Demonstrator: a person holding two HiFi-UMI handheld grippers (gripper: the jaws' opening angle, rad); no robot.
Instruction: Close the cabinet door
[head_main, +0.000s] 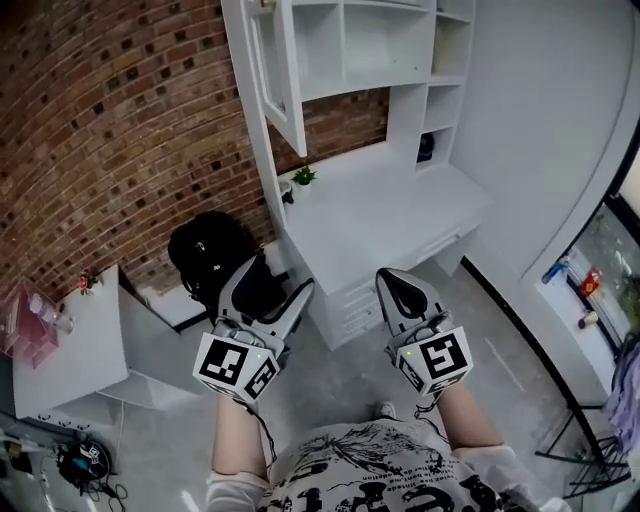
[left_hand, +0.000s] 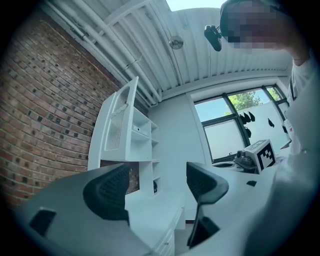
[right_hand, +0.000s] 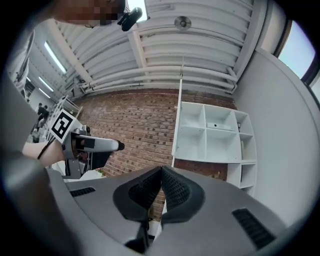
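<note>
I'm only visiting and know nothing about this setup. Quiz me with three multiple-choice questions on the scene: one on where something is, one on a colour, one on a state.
1. Where does the small green plant stand?
A. on the floor
B. on the white desk, near the brick wall
C. on the windowsill

2. What colour is the open cabinet door?
A. black
B. red
C. white

3. Of the left hand-held gripper and the right hand-held gripper, which has its jaws together?
A. the left
B. the right
C. both

Answers:
1. B: the plant sits at the desk's back corner beside the bricks.
2. C: the door is white, like the shelves behind it.
3. B: the right one's pads meet in its own view, while the left one's stand apart with nothing between them.
</note>
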